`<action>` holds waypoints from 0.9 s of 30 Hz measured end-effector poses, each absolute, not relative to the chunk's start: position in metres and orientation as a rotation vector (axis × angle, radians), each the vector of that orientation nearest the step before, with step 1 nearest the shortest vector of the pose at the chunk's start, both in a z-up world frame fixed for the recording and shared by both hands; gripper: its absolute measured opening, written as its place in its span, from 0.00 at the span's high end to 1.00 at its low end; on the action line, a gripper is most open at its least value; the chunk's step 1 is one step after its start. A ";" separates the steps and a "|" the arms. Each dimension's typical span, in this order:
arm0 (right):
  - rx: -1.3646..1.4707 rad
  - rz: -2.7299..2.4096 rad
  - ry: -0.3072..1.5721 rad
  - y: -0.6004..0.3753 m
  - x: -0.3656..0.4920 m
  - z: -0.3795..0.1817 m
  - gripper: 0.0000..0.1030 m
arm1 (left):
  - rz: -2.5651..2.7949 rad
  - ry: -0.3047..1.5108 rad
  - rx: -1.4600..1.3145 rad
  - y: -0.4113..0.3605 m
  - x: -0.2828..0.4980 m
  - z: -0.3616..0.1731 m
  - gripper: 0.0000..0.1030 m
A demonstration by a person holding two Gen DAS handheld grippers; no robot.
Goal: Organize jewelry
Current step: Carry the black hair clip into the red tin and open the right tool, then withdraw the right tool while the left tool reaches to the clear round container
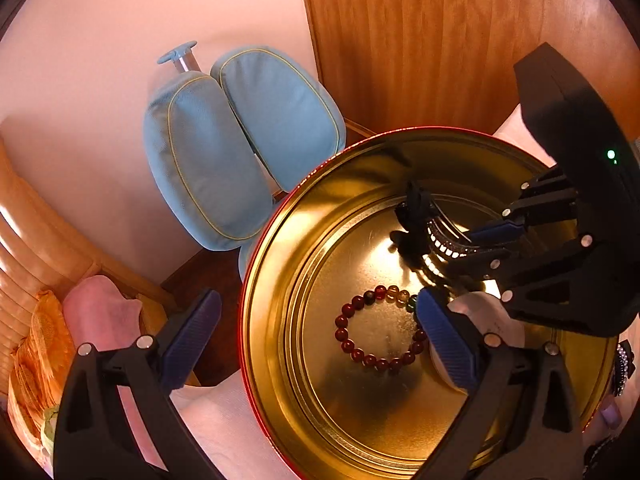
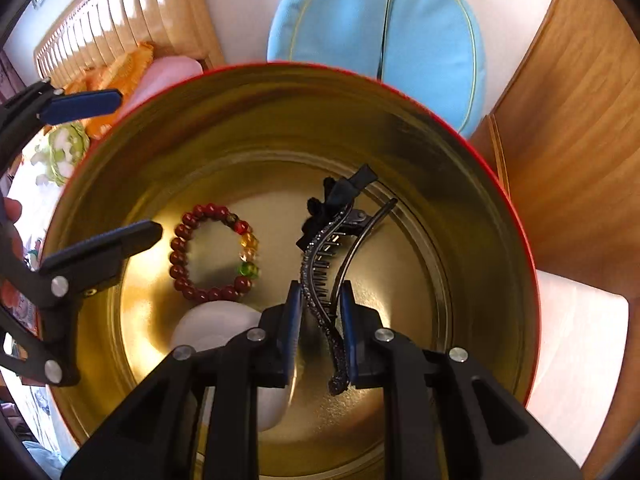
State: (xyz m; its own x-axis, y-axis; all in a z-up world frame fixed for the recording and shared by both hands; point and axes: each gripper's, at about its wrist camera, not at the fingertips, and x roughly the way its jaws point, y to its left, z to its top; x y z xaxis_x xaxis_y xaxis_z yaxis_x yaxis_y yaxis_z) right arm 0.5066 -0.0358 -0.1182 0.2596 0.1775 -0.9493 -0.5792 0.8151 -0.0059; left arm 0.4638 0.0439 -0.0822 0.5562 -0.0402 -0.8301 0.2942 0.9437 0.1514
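Right wrist view: a black hair clip [image 2: 324, 264] is held clamped between the nearly closed pads of the right gripper [image 2: 320, 328], its long axis running away from the claw, low inside the gold tin [image 2: 248, 120]; a bead bracelet [image 2: 214, 252] lies beside it, and the left gripper [image 1: 320, 340] is spread wide, empty, astride the rim

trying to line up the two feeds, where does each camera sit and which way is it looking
Left wrist: on the left gripper, aimed steeply down at the gold tin; its open fingers straddle the tin's wall, and the right gripper shows.
Right wrist: on the right gripper, looking down into the tin; its pads pinch a black hair clip; the left gripper shows, plus a fingertip.
Shared: tin, bead bracelet, clip, blue cushions.
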 end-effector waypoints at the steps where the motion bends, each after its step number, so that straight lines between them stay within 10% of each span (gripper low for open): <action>1: -0.393 0.524 1.215 -0.035 0.508 -0.119 0.80 | -0.201 0.964 0.285 0.043 0.463 -0.083 0.07; 17: -0.371 0.534 1.175 -0.037 0.495 -0.103 0.08 | -0.191 0.901 0.257 0.046 0.442 -0.061 0.07; 27: -0.337 0.613 1.009 -0.053 0.438 -0.069 0.06 | -0.176 0.839 0.134 0.064 0.365 -0.043 0.07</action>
